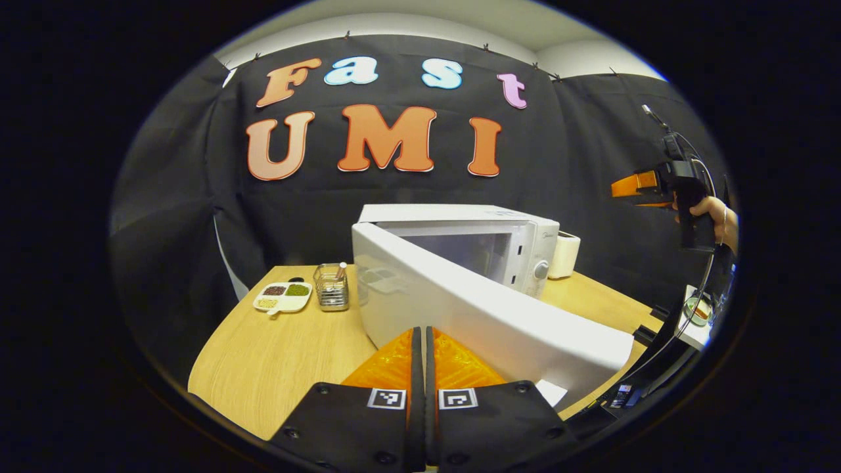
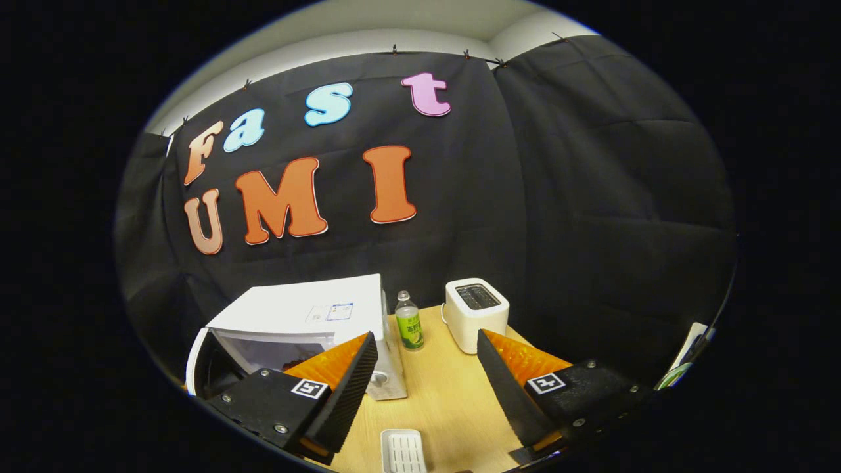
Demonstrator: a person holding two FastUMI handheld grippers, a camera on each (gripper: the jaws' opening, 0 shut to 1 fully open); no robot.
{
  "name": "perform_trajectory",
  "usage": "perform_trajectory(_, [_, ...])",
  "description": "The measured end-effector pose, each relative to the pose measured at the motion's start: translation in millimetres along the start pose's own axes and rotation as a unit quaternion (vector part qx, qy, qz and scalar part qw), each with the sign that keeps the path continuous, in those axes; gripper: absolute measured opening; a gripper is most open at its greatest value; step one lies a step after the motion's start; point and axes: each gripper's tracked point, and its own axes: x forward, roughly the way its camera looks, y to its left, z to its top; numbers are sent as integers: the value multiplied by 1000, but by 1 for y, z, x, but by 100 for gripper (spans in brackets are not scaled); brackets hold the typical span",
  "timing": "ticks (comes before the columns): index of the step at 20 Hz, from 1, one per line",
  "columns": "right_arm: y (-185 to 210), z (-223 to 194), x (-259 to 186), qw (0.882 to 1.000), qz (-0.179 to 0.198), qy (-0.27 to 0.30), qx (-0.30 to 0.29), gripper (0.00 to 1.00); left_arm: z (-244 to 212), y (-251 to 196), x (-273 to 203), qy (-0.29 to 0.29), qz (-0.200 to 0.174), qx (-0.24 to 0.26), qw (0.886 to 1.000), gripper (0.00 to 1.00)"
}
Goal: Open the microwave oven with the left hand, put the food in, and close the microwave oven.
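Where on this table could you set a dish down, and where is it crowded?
Free: bare wood in front of the divided dish and wire holder, left of the open microwave door; also between microwave and toaster, ahead of the bottle. Crowded: the door's swing.

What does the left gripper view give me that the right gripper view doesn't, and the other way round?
Left gripper view: the divided food dish, a metal rack beside it, and the left tongs shut. Right gripper view: a green-labelled bottle, a white ribbed tray, and the right tongs open. Both: the microwave with its door open, the toaster, and the wooden table.
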Motion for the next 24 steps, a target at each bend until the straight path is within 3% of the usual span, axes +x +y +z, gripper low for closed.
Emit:
perform_trajectory(11, [-76,28,15,999,-24,-7,38,95,27,-59,78,-7,-13,-11,1000,4])
perform_trajectory(24, [-129,37,21,997,-64,-11,36,94,67,-83,170,-52,11,7,999,4])
